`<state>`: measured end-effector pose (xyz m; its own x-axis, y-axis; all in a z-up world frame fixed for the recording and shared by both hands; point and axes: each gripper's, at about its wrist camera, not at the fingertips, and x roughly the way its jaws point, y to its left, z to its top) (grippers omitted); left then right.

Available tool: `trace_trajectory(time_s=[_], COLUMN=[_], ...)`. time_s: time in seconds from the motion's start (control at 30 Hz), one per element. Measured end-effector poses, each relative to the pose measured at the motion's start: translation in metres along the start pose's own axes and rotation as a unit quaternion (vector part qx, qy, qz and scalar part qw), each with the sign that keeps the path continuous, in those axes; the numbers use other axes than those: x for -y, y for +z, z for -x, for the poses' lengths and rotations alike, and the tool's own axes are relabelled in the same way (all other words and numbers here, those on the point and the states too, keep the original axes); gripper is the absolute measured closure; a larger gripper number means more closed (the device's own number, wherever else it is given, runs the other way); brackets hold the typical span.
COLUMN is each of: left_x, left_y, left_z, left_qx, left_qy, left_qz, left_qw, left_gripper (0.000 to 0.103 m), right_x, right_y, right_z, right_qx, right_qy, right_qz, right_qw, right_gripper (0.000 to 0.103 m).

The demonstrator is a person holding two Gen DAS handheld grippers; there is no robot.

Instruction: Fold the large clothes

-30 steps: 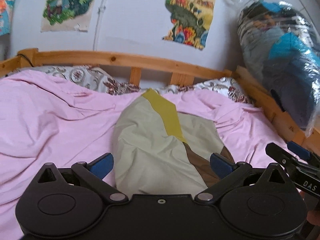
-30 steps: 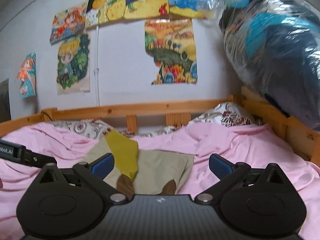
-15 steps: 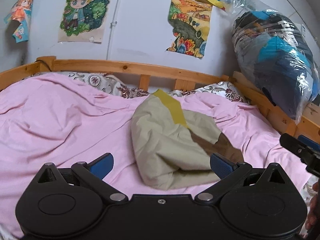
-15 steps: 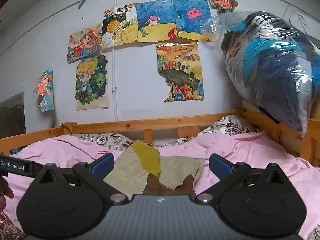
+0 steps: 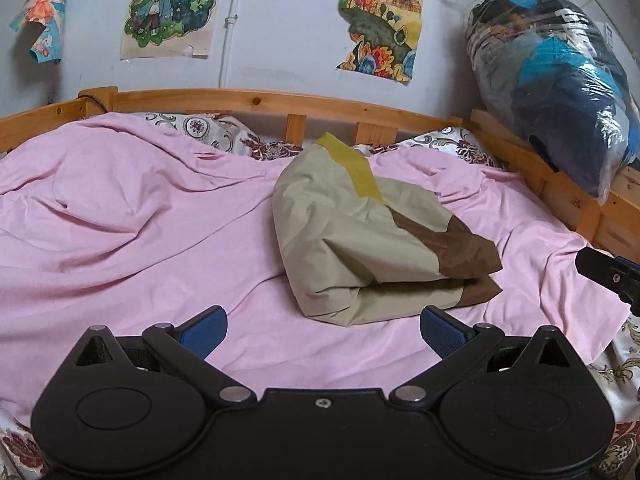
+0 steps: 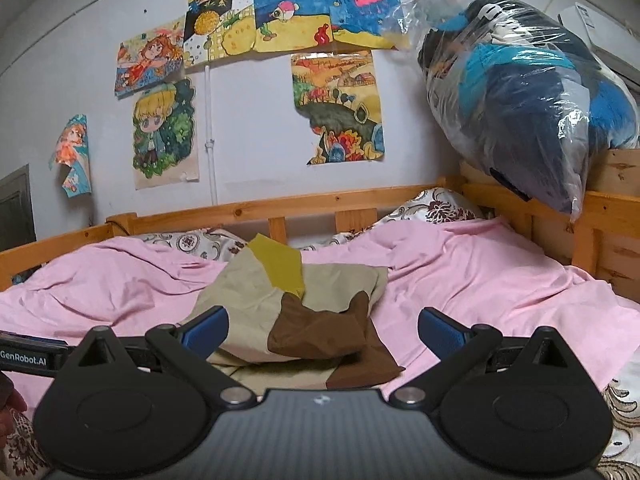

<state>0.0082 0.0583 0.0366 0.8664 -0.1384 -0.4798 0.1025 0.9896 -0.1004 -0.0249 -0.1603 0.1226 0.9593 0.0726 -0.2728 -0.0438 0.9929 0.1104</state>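
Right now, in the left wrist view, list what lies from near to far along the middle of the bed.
Left tongs → folded garment → patterned pillow → wooden headboard → wall posters.

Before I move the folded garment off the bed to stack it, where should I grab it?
Pinch the thick rounded fold of the folded beige garment at its near-left corner, coming in low from the near side. There the layers are bundled; the brown edges on the right lie loose and would likely spill open.

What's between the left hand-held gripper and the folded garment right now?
Only bare pink sheet, seen in the left wrist view. The open left hand-held gripper is short of the garment, holding nothing.
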Motion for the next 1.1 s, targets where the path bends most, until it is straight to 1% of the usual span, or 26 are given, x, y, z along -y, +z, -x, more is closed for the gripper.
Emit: trace_trajectory(time_s=[0.37, 1.1], left_x=[-0.0051, -0.0027], left_y=[-0.0021, -0.0042], left_z=[-0.0041, -0.0061], left_qx=[-0.01, -0.013], left_qy=[0.002, 0.001], left_qz=[0.013, 0.01], left_qw=[0.9999, 0.9999], left_gripper=[0.001, 0.001], right_x=[0.001, 0.0026], right_y=[-0.0037, -0.0036], right_z=[-0.0079, -0.0078], right_qx=[-0.018, -0.019], right_qy=[0.001, 0.001], right_qz=[-0.004, -0.004], right_qw=[1.0, 1.0], right_gripper=[0.0, 0.0])
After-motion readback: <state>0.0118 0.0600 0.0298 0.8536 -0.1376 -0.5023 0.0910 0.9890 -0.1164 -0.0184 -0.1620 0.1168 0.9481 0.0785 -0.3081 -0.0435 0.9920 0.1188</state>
